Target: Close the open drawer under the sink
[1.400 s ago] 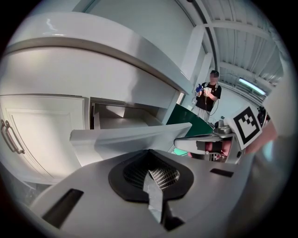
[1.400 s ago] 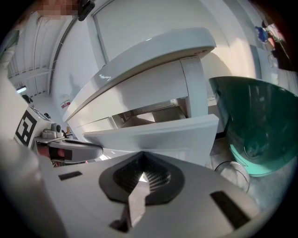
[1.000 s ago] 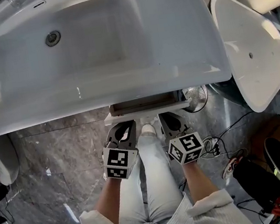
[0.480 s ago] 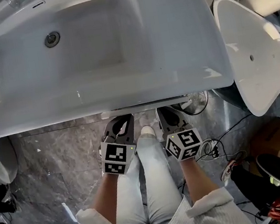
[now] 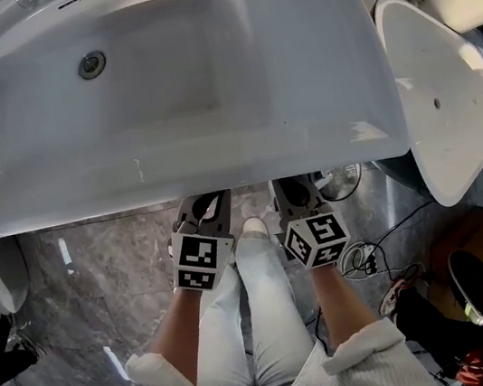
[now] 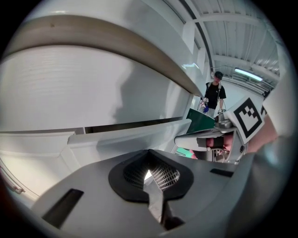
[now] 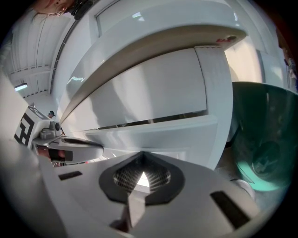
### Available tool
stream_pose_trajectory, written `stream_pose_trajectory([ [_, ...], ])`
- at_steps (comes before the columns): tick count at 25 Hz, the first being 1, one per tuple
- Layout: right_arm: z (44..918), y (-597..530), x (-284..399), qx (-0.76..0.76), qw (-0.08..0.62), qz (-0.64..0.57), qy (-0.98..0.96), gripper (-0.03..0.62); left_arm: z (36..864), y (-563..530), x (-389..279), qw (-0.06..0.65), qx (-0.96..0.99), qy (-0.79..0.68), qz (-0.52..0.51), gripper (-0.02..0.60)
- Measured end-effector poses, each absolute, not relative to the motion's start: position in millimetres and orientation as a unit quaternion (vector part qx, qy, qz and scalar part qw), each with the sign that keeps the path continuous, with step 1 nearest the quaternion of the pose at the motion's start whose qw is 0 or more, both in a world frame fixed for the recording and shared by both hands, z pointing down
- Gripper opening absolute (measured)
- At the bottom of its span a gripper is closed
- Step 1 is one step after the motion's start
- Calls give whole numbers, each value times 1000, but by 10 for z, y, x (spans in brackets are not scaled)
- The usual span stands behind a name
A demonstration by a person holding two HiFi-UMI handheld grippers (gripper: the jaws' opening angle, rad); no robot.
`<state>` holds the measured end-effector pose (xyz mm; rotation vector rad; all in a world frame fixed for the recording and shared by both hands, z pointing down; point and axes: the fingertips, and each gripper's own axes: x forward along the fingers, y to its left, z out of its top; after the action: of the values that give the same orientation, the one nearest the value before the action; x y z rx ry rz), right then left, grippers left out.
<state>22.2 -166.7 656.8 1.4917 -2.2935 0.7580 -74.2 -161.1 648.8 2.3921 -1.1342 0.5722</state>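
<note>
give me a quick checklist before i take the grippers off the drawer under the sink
1. Is the drawer front fully home: cannot tell; a dark slit shows above it, and the sink hides it from the head view.
2. Is the left gripper empty, jaws together: ok.
3. Is the right gripper empty, jaws together: ok.
4. Are both grippers up at the drawer front, side by side: ok.
5. Are the floor cables clear of the legs: ok, they lie off to the right.
</note>
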Motion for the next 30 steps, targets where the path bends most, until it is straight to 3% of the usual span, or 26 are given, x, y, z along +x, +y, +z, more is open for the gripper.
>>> stream_pose_trajectory([
  [30, 6463, -1629, 136, 508, 155, 263, -806, 10, 6255, -1630, -654, 208, 864, -423, 180, 15],
])
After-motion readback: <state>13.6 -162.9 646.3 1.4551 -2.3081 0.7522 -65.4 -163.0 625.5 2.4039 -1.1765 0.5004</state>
